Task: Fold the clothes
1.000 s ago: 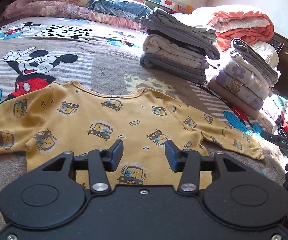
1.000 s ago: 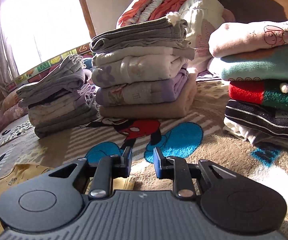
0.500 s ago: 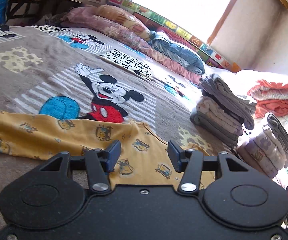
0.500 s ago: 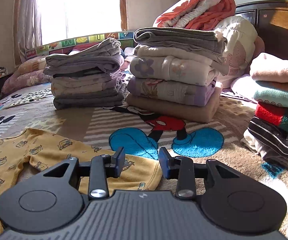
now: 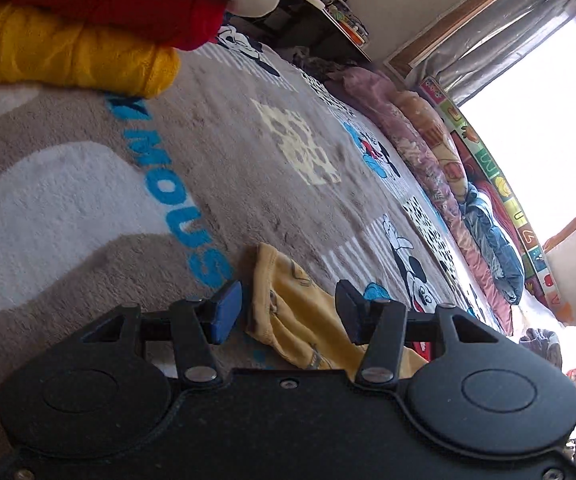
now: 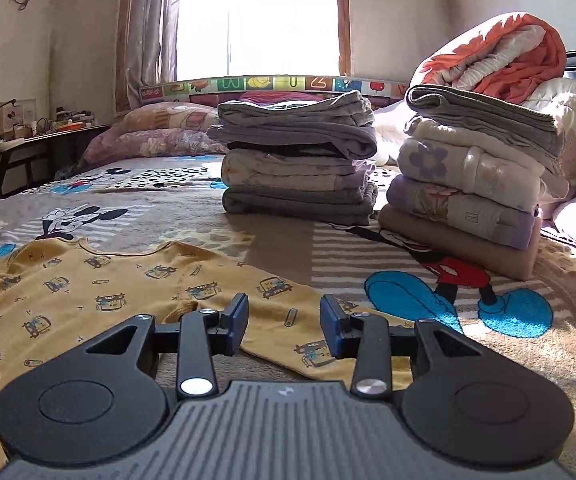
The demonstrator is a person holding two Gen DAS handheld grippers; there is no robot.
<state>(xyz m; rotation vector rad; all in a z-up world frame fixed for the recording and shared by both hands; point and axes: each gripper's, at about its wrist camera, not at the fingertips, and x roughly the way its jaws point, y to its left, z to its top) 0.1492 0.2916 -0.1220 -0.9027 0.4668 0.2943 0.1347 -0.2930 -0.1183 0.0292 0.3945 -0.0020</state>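
Between each tool's (image 5: 288, 316) (image 6: 284, 320) parted, unclamped fingers lies a sleeve of the yellow shirt (image 6: 88, 292).

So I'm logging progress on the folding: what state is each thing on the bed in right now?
Yellow shirt: unfolded, spread flat on the blanket.
Left sleeve: lying loose between the open left claw fingers, not gripped.
Right sleeve: flat under the open right claw, not gripped.
Grey stack: folded, piled.
Purple stack: folded, piled.
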